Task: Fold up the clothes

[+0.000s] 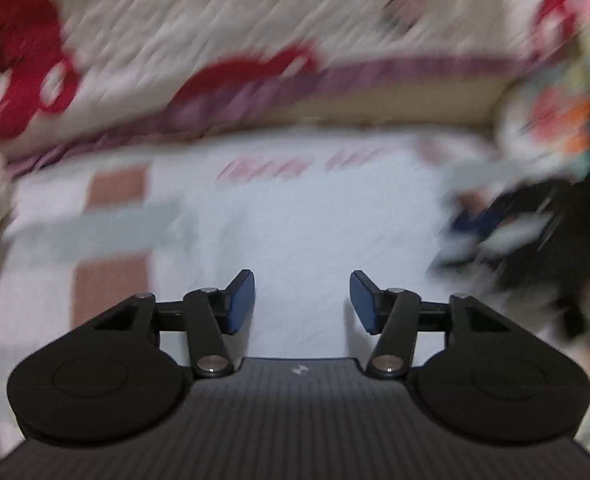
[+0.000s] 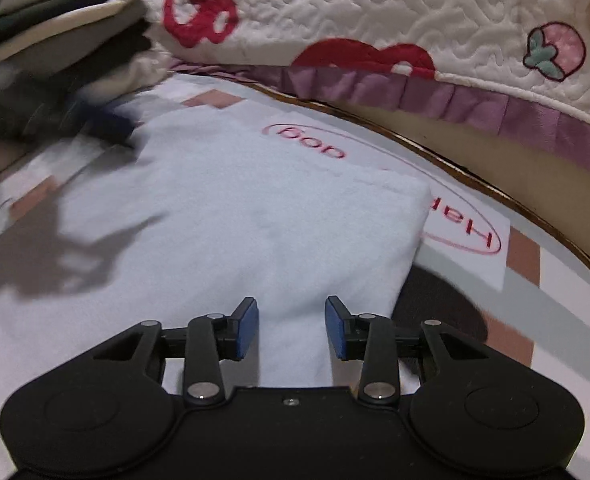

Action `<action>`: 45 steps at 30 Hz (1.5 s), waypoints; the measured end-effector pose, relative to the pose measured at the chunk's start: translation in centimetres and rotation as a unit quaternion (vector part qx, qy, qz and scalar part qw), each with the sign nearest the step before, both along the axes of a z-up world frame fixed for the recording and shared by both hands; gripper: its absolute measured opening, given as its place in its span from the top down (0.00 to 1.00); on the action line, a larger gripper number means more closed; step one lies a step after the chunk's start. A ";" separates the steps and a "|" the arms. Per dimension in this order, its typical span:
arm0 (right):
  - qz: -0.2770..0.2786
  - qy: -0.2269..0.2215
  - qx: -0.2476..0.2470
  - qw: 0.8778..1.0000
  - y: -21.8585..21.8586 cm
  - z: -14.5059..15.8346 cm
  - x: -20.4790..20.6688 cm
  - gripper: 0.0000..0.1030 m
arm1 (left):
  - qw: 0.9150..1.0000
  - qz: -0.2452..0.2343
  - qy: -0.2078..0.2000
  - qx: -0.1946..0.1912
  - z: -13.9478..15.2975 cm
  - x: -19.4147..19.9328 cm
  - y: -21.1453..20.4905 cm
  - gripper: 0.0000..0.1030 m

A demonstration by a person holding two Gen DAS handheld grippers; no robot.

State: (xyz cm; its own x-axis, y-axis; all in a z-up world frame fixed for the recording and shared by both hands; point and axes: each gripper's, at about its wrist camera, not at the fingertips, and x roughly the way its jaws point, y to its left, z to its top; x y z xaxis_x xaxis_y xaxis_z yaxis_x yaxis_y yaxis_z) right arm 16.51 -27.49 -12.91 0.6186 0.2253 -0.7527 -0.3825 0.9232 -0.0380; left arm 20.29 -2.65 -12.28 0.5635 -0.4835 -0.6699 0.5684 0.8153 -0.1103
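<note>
A white garment with red printed lettering lies folded and flat on a checked cloth. My right gripper hovers open just above its near edge, nothing between the blue pads. The left wrist view is heavily blurred; there the same white garment fills the middle, and my left gripper is open over it with its pads wide apart. The left gripper also appears as a dark blur at the far left of the right wrist view, low over the garment.
A stack of folded clothes in white and black sits at the back left. A quilted white cover with red and strawberry patterns and a purple frill rises behind. A gold-trimmed edge borders the surface.
</note>
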 end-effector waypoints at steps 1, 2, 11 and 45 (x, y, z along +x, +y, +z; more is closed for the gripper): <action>-0.010 -0.001 0.006 1.000 -0.5 -0.1 1.0 0.58 | 1.000 0.010 -0.004 0.016 -0.6 0.4 0.1 0.53; -0.017 -0.005 0.007 1.000 -0.9 -0.2 1.7 0.58 | 0.999 0.020 -0.009 0.031 -1.1 0.8 0.1 0.53; -0.090 -0.025 0.072 0.993 -1.5 0.7 2.8 0.58 | 0.996 0.081 0.033 0.011 -2.5 3.3 2.9 0.41; -0.100 0.172 0.204 0.959 -3.9 -0.1 -15.9 0.56 | 0.988 -0.111 0.085 0.064 0.4 -9.4 0.5 0.43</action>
State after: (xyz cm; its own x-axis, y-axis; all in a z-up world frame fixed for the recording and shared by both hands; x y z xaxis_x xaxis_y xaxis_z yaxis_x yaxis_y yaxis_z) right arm 0.65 -31.44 -13.01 0.4118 0.4459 -0.7947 -0.1207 0.8911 0.4374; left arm 10.85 -2.19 -11.84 0.3272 -0.4876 -0.8094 0.7178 0.6854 -0.1227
